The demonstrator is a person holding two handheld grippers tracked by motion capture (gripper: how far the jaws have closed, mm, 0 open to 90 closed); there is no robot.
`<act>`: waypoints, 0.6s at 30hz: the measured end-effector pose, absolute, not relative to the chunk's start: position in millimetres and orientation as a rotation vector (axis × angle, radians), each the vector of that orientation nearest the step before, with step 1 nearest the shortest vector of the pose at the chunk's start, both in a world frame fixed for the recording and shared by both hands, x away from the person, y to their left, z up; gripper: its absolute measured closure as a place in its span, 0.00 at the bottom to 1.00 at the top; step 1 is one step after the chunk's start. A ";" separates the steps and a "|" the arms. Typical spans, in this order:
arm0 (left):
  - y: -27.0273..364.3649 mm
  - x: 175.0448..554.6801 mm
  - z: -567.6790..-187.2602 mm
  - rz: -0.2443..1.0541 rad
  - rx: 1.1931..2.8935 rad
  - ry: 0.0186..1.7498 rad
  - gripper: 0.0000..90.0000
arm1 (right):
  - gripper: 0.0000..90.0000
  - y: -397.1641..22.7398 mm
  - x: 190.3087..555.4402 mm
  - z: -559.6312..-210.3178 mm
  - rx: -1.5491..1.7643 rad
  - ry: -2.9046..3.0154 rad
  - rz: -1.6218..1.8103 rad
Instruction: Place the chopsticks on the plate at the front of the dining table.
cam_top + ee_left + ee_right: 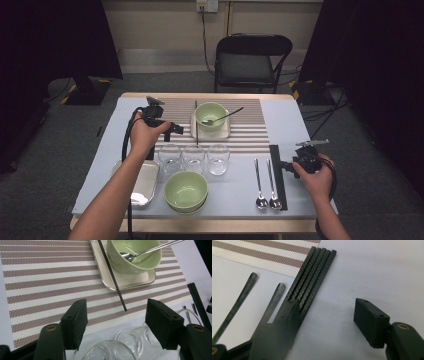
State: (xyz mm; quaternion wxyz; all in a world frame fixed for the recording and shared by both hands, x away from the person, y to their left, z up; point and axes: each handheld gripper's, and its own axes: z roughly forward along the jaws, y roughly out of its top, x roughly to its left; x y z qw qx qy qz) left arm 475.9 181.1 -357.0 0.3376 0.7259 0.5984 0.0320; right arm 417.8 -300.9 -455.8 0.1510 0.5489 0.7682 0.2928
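On the right side of the bench (290, 120): right gripper (285, 165) (327, 303), jaws apart, released, nothing squeezed. Points left at a flat row of black chopsticks (278, 175) (317, 272). One jaw over the near part of the row, the other jaw off to the side over bare bench. Cannot tell if that jaw touches the sticks. Just left of the black chopsticks, two spoons (266, 181) (274, 297) side by side, scoops at the near end.

On the left side: left gripper (176, 130) (117, 305), jaws wide apart too, released, holding nothing. Hangs over the striped mat (250, 130) (50, 277), just above a row of three clear glasses (194, 158) (130, 340). Points toward one lone chopstick (196, 125) (112, 277), with its far part on a small white tray (224, 134) (130, 282) and its near tip on the mat, between the two jaws but not touched.

On that tray: a green bowl (210, 114) (135, 257) with a spoon (222, 118) (150, 251) inside, handle sticking out to the right.

Near the front edge: another green bowl (186, 190), and left of it a shiny metal tray (145, 180).
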 end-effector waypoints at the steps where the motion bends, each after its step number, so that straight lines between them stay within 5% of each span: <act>1: 181.0 475.8 -357.1 0.081 1.893 1.560 0.38 | 0.43 -300.8 418.0 -455.8 1.577 2.206 0.840; 18: 182.1 476.2 -357.3 0.091 1.898 1.565 0.38 | 0.46 -297.1 418.6 -457.0 1.625 2.175 0.830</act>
